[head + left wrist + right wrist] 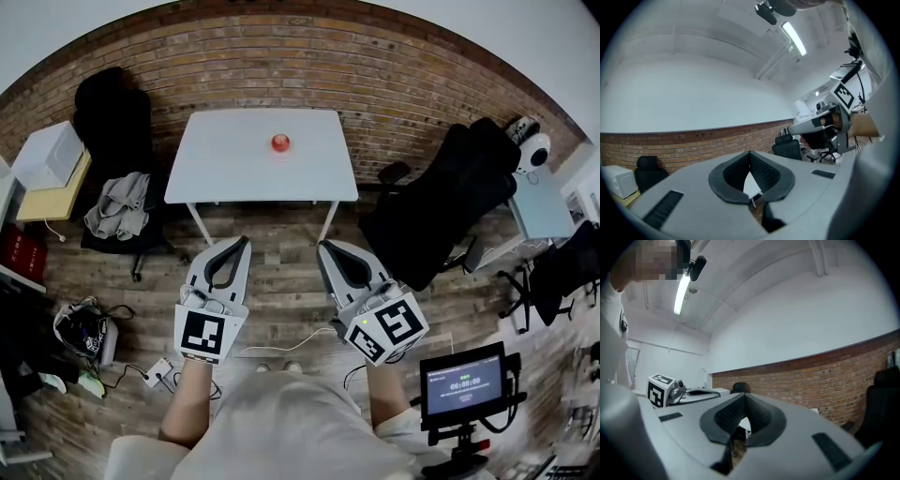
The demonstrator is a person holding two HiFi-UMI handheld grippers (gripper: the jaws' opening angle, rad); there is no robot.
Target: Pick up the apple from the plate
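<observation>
Tabletop (225, 164) holds apple (280, 142), well apart from left gripper's (246, 240) and right gripper's (323, 247) fingers (339, 264).

Brick wall (394, 75), wood floor (281, 281), white table (225, 159), black chair (111, 117)

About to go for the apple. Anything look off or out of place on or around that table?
Nothing is spilled or damaged. The apple sits alone on the white table; no plate under it can be made out. The only untidy thing is a grey garment slumped on a chair left of the table.
</observation>
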